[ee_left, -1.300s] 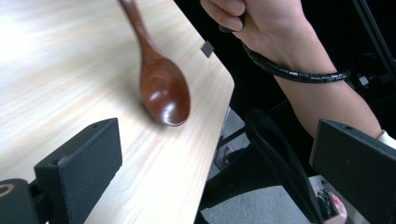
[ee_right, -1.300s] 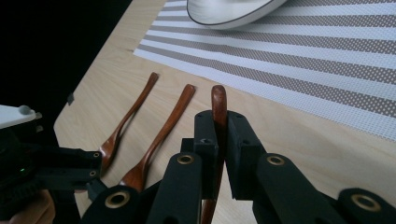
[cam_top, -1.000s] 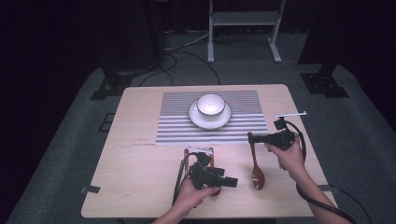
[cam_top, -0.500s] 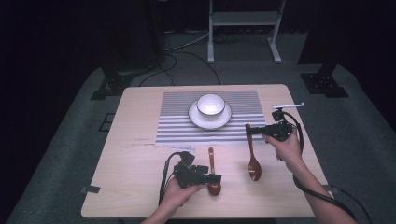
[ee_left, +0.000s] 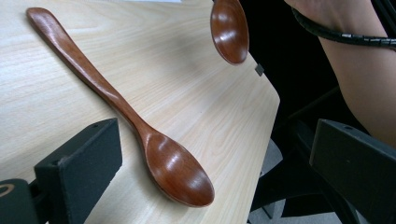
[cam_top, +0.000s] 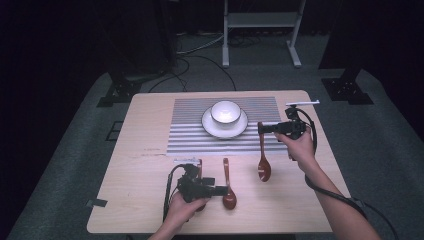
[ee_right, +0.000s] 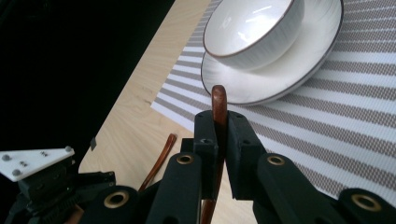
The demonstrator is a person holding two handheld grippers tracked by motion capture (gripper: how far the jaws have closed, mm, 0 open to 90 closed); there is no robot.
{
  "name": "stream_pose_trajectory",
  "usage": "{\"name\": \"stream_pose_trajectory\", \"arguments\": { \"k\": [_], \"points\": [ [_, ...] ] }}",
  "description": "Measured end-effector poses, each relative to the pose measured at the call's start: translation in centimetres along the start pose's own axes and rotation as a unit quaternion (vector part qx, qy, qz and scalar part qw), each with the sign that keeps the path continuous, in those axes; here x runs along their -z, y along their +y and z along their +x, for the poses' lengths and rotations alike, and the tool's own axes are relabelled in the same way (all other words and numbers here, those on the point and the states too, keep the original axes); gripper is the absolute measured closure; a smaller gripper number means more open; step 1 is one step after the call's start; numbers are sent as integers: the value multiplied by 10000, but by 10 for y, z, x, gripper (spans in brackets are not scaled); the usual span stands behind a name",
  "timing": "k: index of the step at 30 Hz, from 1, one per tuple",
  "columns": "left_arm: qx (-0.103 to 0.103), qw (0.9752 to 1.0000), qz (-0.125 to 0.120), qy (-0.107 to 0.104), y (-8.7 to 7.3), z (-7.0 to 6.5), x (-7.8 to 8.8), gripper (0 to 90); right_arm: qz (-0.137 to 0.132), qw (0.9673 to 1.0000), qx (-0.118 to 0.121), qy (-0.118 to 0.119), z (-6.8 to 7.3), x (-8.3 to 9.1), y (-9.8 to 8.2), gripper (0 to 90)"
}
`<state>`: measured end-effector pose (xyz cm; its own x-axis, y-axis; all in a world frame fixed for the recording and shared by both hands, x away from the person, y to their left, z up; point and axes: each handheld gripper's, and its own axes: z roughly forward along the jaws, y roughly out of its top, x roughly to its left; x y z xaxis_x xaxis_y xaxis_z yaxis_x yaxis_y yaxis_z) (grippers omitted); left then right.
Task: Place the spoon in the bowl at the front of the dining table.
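Altogether two wooden spoons (cam_top: 229, 186) (cam_top: 263, 159), one bowl (cam_top: 225, 112), one saucer (cam_top: 224, 125)

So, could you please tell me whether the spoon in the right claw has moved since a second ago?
Yes. The spoon in the right claw has risen and gone toward the plate on the striped mat.

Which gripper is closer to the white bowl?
Right. The right gripper holds a spoon just beside the bowl; the left gripper is at the table's near edge.
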<state>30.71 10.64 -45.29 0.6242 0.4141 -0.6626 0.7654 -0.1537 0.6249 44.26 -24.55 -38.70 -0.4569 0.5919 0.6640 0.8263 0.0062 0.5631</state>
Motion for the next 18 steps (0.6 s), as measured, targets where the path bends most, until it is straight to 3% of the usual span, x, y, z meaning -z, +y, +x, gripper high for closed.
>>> {"name": "stream_pose_trajectory", "arguments": {
  "k": [18],
  "points": [
    [39, 10000, -91, 2, -1, 4, 6, 12, -298, 9994, -154, -39, 6, -28, 51, 829]
  ]
}}
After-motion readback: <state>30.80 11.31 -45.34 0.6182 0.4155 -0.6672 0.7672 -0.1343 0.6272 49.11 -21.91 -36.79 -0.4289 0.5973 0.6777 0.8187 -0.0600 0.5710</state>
